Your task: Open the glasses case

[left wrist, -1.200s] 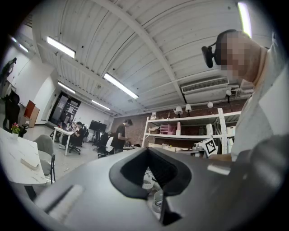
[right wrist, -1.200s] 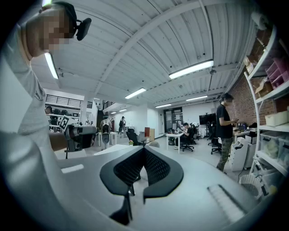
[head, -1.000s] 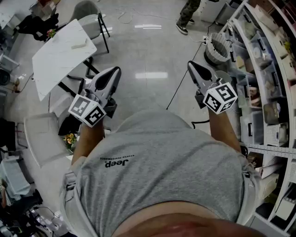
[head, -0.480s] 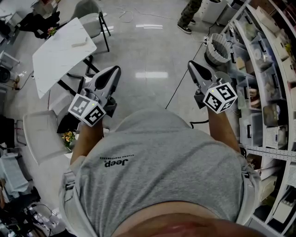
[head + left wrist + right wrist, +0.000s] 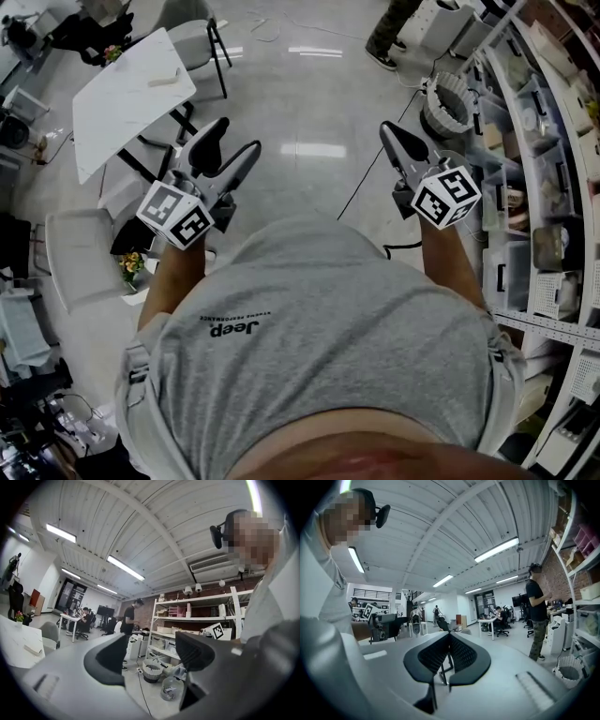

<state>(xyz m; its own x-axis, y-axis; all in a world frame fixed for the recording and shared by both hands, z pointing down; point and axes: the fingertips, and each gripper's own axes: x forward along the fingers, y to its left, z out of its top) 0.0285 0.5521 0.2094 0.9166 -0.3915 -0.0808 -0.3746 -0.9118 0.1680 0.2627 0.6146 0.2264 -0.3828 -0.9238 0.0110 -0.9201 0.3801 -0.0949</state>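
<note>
The grey T-shirt [image 5: 328, 347] filled the lower half of the head view, covering the floor beneath it and most of both arms. At the top edge a bystander [image 5: 386, 33] was cut off to legs and shoes, and the shelving [image 5: 539, 169] ran off the right edge. A small pale oblong [image 5: 161, 78] lay on the white table [image 5: 112, 117] at upper left, too small to tell whether it was the glasses case. The left gripper [image 5: 236, 141], centre left, had its jaws opening with nothing between them; a second before, they had been together. The right gripper [image 5: 387, 131], right of centre, had its jaws pressed together and empty, as before.
</note>
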